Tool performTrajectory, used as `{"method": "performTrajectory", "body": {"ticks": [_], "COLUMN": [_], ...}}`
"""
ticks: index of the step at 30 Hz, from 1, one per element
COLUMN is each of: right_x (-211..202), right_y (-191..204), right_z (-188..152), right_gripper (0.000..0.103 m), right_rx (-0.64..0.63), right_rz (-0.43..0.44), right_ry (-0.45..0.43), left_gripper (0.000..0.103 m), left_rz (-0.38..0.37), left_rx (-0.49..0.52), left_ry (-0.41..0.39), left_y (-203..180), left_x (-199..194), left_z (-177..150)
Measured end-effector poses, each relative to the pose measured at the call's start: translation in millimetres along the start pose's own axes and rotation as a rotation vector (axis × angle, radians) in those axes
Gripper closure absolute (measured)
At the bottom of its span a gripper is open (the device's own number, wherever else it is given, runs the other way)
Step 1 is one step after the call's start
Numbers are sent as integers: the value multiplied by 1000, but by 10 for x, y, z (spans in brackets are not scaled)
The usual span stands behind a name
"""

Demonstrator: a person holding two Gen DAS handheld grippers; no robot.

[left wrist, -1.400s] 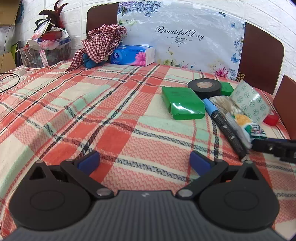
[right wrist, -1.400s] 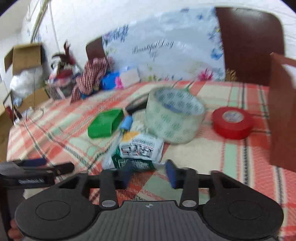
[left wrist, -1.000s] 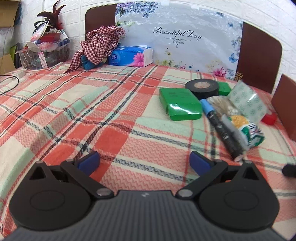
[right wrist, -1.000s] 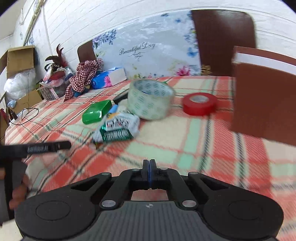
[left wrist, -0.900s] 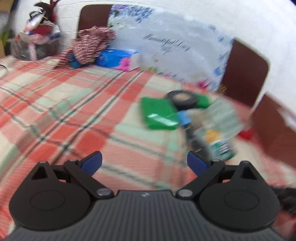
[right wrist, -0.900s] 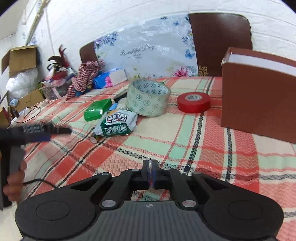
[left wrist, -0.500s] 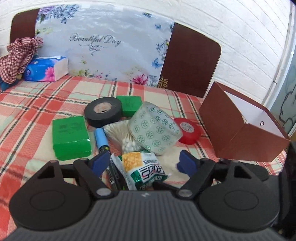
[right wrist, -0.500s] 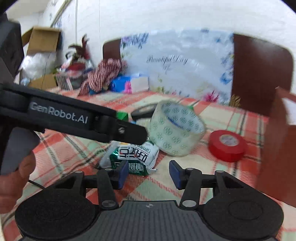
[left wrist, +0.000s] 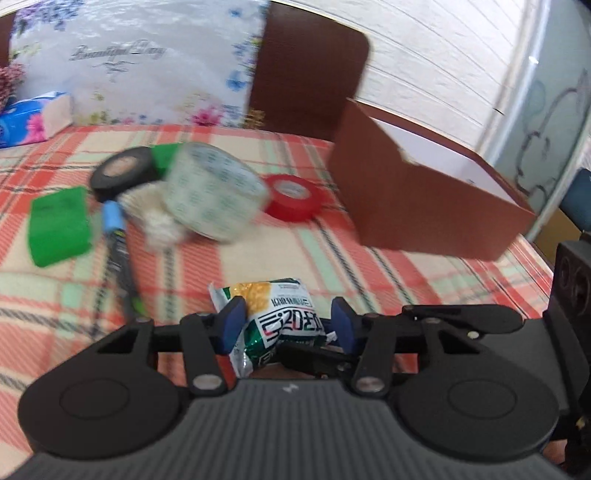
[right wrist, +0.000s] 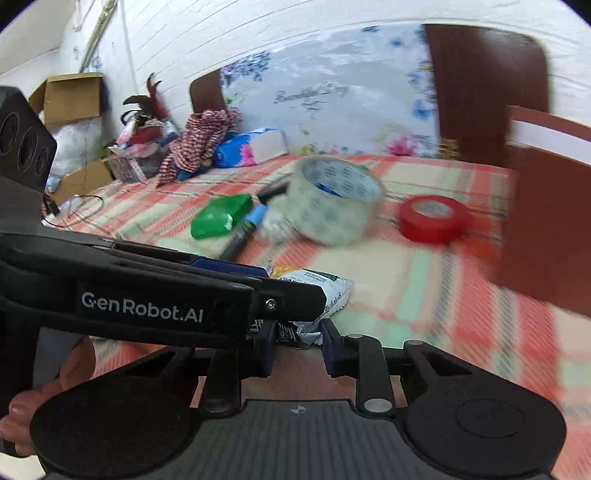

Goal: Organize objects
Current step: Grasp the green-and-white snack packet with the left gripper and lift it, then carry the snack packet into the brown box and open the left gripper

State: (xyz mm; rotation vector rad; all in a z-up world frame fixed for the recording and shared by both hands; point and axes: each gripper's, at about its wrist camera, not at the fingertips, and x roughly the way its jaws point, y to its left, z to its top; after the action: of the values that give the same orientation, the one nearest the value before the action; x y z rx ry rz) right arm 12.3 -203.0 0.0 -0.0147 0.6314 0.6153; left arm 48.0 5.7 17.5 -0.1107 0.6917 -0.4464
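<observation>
Snack packet (left wrist: 275,317), white, yellow and green with printed lettering, lay at the near edge of the plaid tablecloth (left wrist: 424,273), between the blue pads of both tools. Left gripper (left wrist: 286,325): jaws had just been closing, at middling width; left pad against the packet, right pad just beside it; a firm hold could not be told. Right gripper (right wrist: 295,341): jaws had just been closing, narrow, on the packet's crimped near end; contact could not be confirmed, the left gripper crossing in front. Beyond the packet, on the cloth: a patterned clear tape roll (left wrist: 214,192) tilted on a bag of cotton swabs (left wrist: 155,218); a red tape roll (left wrist: 293,197) to its right; a black tape roll (left wrist: 123,171), a green box (left wrist: 59,225) and a blue-capped marker (left wrist: 118,240) to its left; a brown open box (left wrist: 417,199) with white interior at far right. At the table's far side: a tissue pack (right wrist: 251,147), a checked cloth (right wrist: 199,142), a floral board (right wrist: 325,99) and brown chair backs (left wrist: 306,77). Room: white brick wall (right wrist: 258,33), cardboard boxes (right wrist: 72,98) at left. A person's hand (right wrist: 48,391) gripped the left tool's handle; both tools pointed downward toward the table.
</observation>
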Motion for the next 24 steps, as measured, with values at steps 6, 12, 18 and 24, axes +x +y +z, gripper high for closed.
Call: {"method": "performTrajectory", "body": {"ticks": [6,12,18,24], "right_x": [-484,-561,-175,-412], "right_y": [-207,-220,-102,-212], "right_z": [-309,-307,-177,-74], "right_gripper": [77,37,55,69], "right_rx": [21,11,-51,-20], "right_rz": [-127,-112,-104,-182], "right_ry": [-26,-79,10,-139], "left_gripper": [26,25,60,67], "left_rz": [-32,-53,-97,-142], "left_rx": [52,-127,-99,51], "left_ry": [35,118,174,83], "left_y": [-369,-123,-251,-628], "left_x": [20,79,229,121], "left_z": [15,55,-18,406]}}
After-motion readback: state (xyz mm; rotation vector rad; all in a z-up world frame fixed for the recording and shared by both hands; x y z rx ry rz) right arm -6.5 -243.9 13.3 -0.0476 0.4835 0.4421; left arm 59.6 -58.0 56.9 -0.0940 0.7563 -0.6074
